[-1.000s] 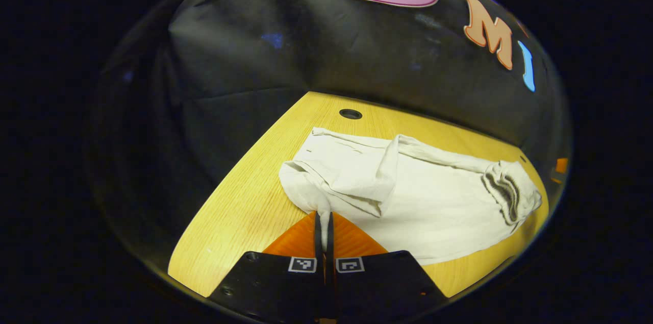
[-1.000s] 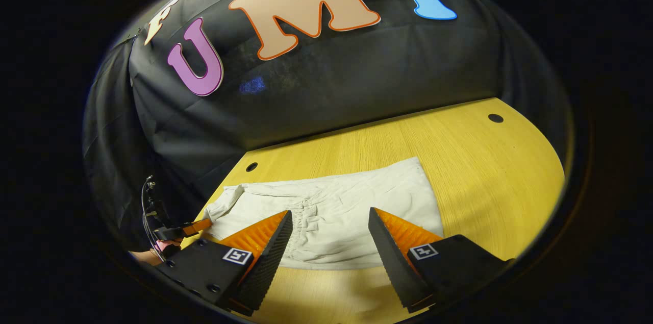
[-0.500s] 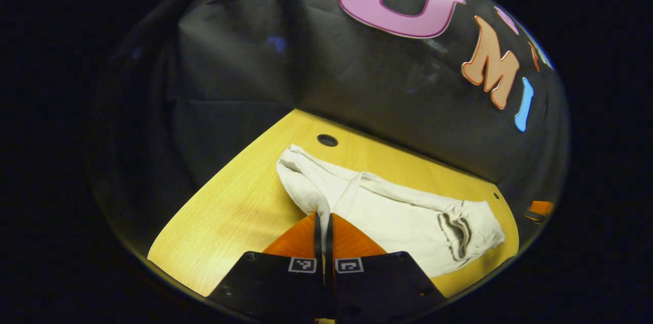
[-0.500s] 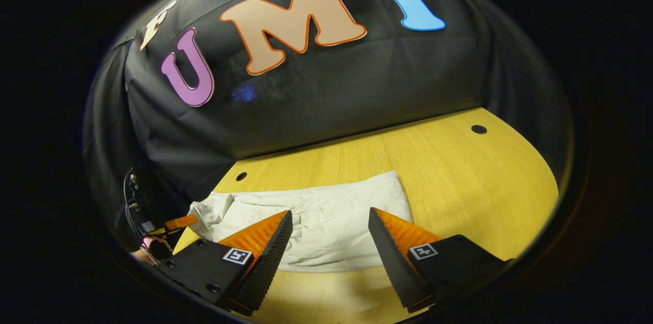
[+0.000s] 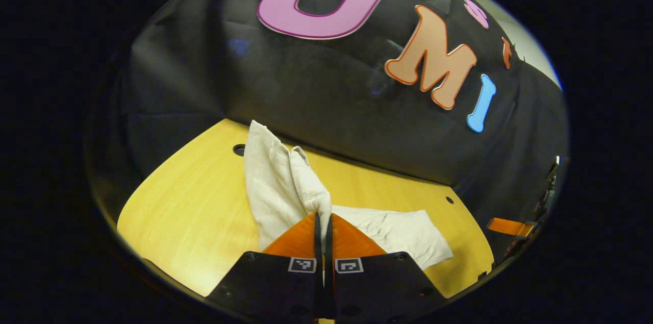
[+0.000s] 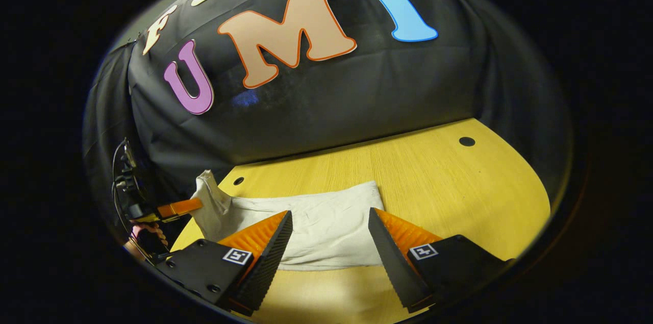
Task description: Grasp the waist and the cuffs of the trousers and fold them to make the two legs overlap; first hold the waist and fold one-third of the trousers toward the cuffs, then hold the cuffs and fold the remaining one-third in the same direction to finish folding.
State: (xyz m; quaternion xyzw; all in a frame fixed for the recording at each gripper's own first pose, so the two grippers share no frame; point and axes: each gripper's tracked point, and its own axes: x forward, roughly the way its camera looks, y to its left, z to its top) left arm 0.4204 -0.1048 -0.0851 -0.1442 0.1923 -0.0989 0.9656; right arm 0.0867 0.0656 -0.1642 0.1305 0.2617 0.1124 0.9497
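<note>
Wooden table [image 6: 449, 186] bears the soft, limp trousers [image 6: 326, 222], one end, apparently the cuffs, pinched and lifted by the closed left gripper [image 5: 322, 222], while the right gripper [image 6: 329, 232] hovers spread above them; grip at hems.

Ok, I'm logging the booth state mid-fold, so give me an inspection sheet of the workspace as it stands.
Surface: wooden table, round holes near its edges.
Job's things: white trousers on the table; one end raised off the surface, the rest lying flat.
Clutter: nothing seen.
Grippers: left gripper shut on the trousers' raised end; right gripper open above the flat part, not touching the cloth as far as I can tell.
Cables: dark wires on the left gripper's body, seen in the right gripper view.
Surroundings: black cloth wall behind the table; a hand holding the left gripper.
</note>
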